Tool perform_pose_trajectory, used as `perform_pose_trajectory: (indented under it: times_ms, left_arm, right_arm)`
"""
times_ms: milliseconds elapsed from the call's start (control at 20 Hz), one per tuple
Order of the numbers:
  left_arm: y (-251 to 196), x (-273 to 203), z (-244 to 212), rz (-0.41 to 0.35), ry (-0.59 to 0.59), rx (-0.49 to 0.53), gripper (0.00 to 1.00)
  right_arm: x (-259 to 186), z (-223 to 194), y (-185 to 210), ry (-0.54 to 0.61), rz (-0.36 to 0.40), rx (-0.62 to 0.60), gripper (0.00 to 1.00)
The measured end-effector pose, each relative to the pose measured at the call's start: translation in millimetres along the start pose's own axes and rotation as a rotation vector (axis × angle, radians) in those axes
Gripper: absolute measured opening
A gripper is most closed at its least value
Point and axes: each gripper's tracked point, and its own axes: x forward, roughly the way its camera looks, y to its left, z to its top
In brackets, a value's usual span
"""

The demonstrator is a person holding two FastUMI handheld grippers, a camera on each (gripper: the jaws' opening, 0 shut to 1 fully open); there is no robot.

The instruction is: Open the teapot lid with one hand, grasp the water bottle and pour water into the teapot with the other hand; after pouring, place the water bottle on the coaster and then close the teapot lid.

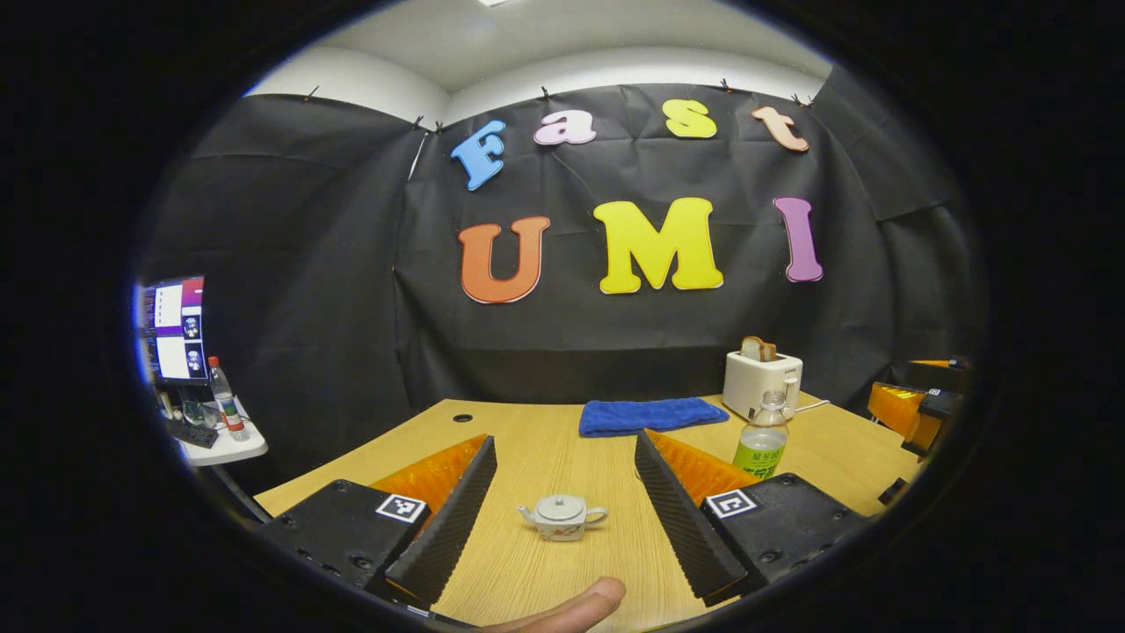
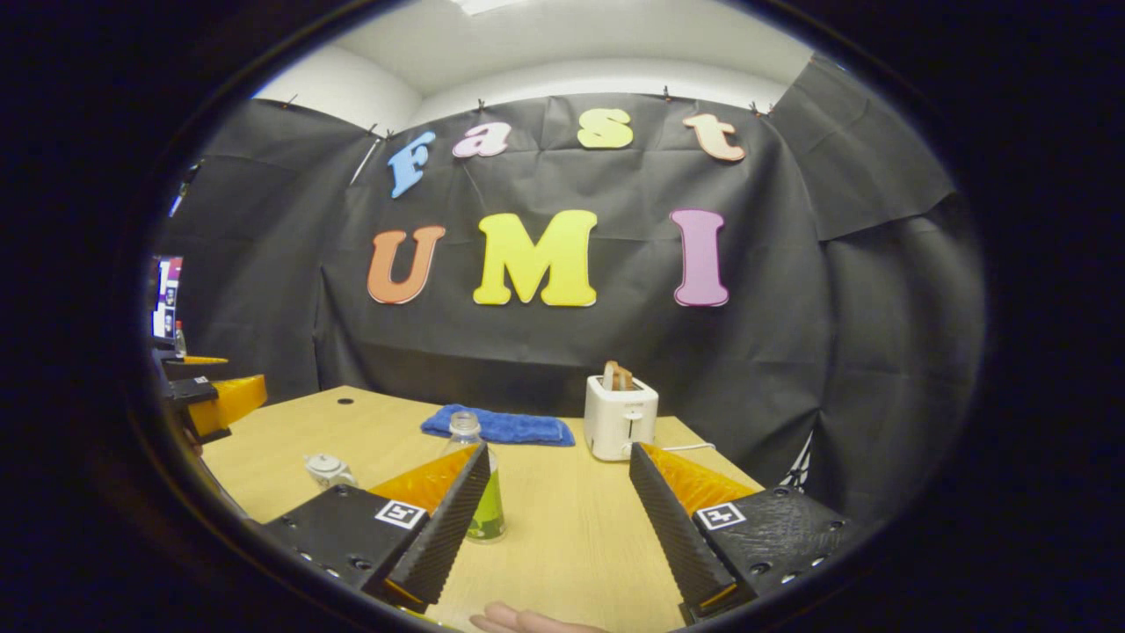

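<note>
On table (image 1: 545, 440): teapot (image 1: 561, 517) upright, spout left; water bottle (image 1: 761, 437) upright.

Blue towel (image 1: 649, 415), white toaster (image 1: 761, 383), perhaps green-labelled bottle (image 1: 761, 447)

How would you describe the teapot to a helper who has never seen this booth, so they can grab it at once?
Start at the wooden table before the black cloth wall. The teapot sits on it nearer than the blue towel, left of the bottle, framed by the left gripper and its open fingers. It is small, pale and squat, lid on, with spout and handle, unlike the tall clear bottle and boxy toaster.
</note>
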Motion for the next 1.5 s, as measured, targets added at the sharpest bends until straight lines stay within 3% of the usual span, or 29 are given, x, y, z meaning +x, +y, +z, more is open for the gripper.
perform_pose_trajectory:
  times_ms: [650,1000,1250,1500]
  left_arm:
    - [-6,1,-5,-0.051,0.013,-0.030,0.99]
    - [4,26,-11,-0.055,-0.008,-0.036,0.99]
    - [3,81,-61,-0.091,0.053,-0.079,0.99]
    - [13,121,-122,-0.044,0.181,-0.022,1.00]
  right_arm:
    - [0,4,0,-0.012,-0.021,-0.018,0.95]
    - [1,0,-1,-0.014,-0.016,-0.021,0.96]
    - [4,-9,-6,-0.001,-0.038,-0.047,0.95]
    - [11,-21,-21,0.031,-0.075,-0.042,0.96]
